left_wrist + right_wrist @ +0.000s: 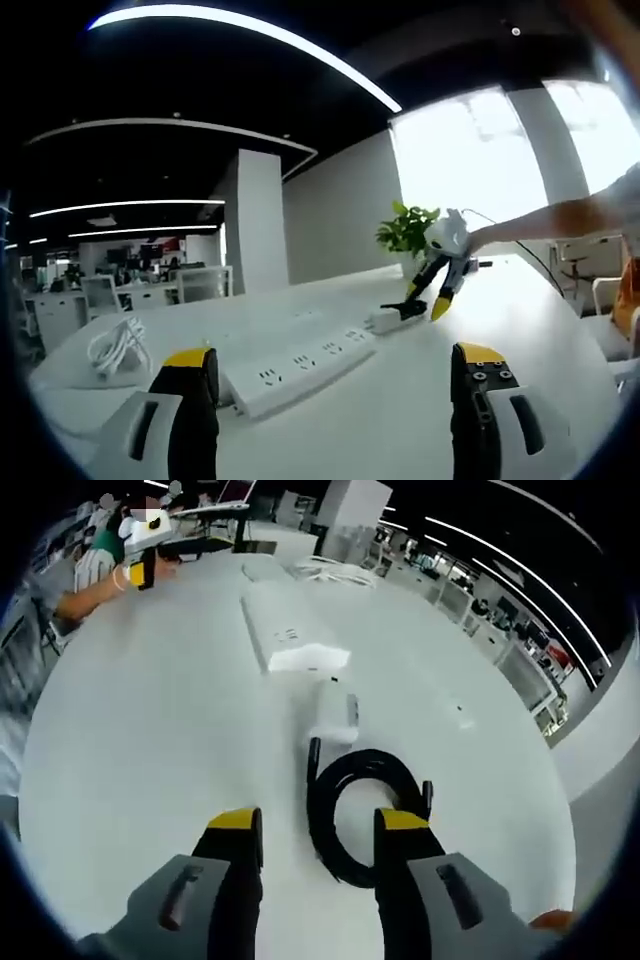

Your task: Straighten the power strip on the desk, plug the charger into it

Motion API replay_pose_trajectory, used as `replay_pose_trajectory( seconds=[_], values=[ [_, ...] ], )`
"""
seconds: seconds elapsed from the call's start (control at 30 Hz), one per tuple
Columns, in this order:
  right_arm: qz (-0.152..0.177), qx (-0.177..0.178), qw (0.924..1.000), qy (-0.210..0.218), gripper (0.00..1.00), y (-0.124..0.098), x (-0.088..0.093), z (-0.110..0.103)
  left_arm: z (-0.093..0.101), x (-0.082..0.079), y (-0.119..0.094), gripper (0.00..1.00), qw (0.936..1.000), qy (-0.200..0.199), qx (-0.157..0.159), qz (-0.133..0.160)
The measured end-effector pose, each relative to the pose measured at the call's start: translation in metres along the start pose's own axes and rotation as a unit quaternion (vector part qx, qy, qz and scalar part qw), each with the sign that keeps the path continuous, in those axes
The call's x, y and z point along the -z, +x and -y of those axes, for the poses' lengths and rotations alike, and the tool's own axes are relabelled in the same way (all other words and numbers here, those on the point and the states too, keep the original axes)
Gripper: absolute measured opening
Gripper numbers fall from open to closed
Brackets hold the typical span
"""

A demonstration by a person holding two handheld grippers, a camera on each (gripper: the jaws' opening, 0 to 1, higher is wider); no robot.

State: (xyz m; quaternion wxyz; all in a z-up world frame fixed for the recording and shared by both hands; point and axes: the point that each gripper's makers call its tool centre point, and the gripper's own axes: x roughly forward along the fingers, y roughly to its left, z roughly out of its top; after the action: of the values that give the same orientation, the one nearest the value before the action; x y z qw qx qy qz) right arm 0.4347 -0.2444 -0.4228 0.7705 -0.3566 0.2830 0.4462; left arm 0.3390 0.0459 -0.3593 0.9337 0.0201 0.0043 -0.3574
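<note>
In the left gripper view my left gripper [335, 385] hangs with jaws apart just short of the power strip [300, 362]; a careless push could skew it.

In the right gripper view my right gripper [318, 838], jaws spread and empty, straddles the black coiled cable [352, 815] beside the white charger [335, 715]; closing here risks grabbing cable instead.

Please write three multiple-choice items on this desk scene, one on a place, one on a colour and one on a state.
1. Where is the coiled black cable?
A. on the desk, ahead of the right gripper
B. on the floor
C. on the power strip

2. What colour are the tips of the left gripper?
A. red
B. yellow
C. blue

3. How is the right gripper?
A. shut on the cable
B. shut on the white charger
C. open

Answers: 1 A, the coil lies on the white desk by its tips. 2 B, both tips are yellow. 3 C, its tips stand apart, holding nothing.
</note>
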Motion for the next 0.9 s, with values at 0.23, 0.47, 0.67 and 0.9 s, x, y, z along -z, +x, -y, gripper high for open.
replay_pose_trajectory(
  seconds=[0.23,0.47,0.67,0.9],
  values=[
    [-0.011,0.007,0.9997,0.019,0.27,0.0005,0.0050,0.0017,0.0003,0.0020,-0.0004,0.99,1.0000,0.001,0.001,-0.003],
    [-0.017,0.011,0.9994,0.029,0.16,0.0021,0.0068,0.0040,0.0000,0.0027,-0.0004,0.99,1.0000,0.000,0.002,-0.004],
    [-0.027,0.012,0.9995,-0.007,0.12,0.0036,0.0040,0.0022,-0.0006,0.0034,-0.0001,0.99,1.0000,0.004,0.003,-0.004],
    [-0.018,0.007,0.9998,0.006,0.09,0.0049,-0.0001,-0.0021,-0.0032,0.0052,0.0005,0.98,1.0000,-0.004,0.001,-0.006]
  ],
)
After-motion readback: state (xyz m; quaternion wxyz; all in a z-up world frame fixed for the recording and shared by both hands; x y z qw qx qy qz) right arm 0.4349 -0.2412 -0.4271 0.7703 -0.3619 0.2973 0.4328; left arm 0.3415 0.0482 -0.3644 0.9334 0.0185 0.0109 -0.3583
